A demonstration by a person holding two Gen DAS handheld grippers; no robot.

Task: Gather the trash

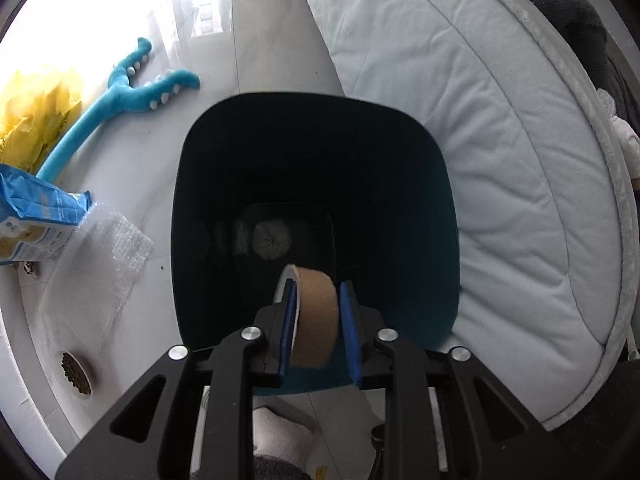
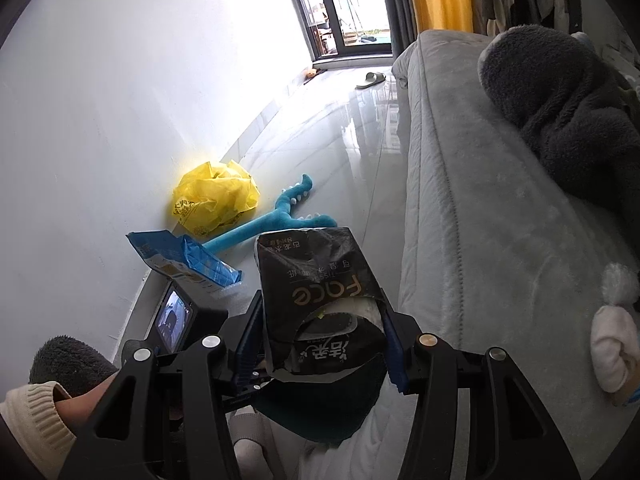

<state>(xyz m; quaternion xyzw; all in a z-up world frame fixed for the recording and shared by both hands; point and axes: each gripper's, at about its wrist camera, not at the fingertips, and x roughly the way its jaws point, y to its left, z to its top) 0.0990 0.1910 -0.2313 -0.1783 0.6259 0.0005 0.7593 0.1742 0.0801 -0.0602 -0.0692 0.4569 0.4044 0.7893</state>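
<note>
My left gripper (image 1: pixel 318 292) is shut on a brown cardboard tape roll (image 1: pixel 316 312) and holds it over the open mouth of a dark teal trash bin (image 1: pixel 400 208). A crumpled grey wad (image 1: pixel 271 239) lies at the bin's bottom. My right gripper (image 2: pixel 320 320) is shut on a black tissue pack wrapper (image 2: pixel 320 288) and holds it above the floor. A yellow plastic bag (image 2: pixel 214 200), a blue and white package (image 2: pixel 188 264) and a sheet of bubble wrap (image 1: pixel 92 272) lie on the floor by the wall.
A blue plush toy (image 2: pixel 280 216) lies on the glossy tile floor. A grey quilted sofa (image 2: pixel 480 240) runs along the right, with a dark fleece blanket (image 2: pixel 560 92) on it. A slipper (image 2: pixel 370 79) lies near the far glass door. A floor drain (image 1: pixel 76 372) sits at lower left.
</note>
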